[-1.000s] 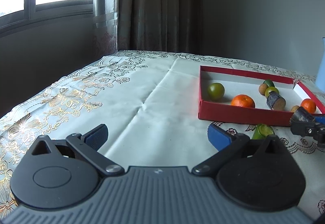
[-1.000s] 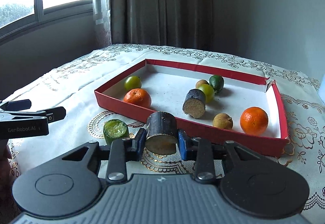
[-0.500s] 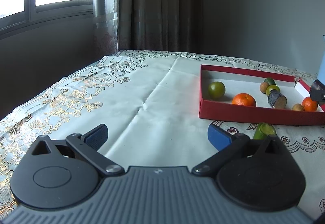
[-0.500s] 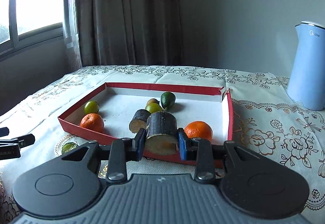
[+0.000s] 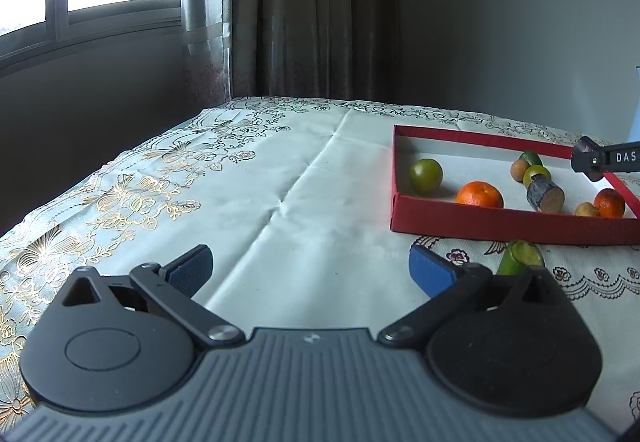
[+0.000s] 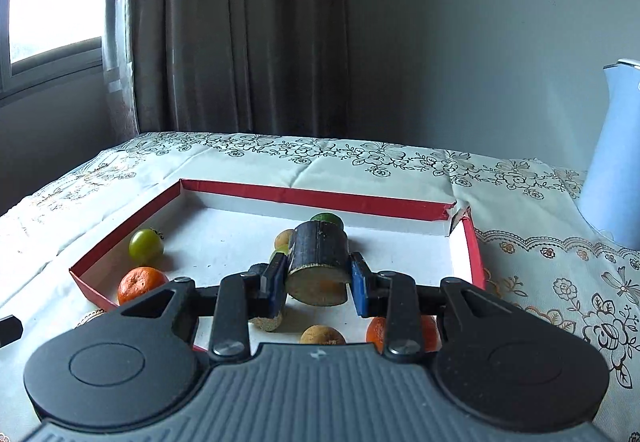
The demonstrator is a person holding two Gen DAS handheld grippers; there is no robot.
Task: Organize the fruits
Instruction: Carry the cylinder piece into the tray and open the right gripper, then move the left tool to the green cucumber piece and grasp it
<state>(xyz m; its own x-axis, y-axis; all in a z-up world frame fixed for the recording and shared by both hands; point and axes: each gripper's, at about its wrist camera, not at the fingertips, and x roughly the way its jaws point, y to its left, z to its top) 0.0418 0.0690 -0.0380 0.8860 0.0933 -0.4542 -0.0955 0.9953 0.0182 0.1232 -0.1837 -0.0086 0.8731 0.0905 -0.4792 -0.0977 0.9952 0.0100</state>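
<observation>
Right gripper [image 6: 318,280]: clamped on dark cut cane piece [image 6: 318,266], held above red tray [image 6: 304,195]. Left gripper [image 5: 310,272]: spread wide, holding nothing, low over floral tablecloth [image 5: 256,177]. In tray: green fruit [image 5: 426,175], orange [image 5: 479,194], second cane piece [image 5: 545,195], further small fruits. Outside tray, just beside its near wall: cut green piece [image 5: 520,262]. Blue kettle [image 6: 614,161] on table, right of tray.
</observation>
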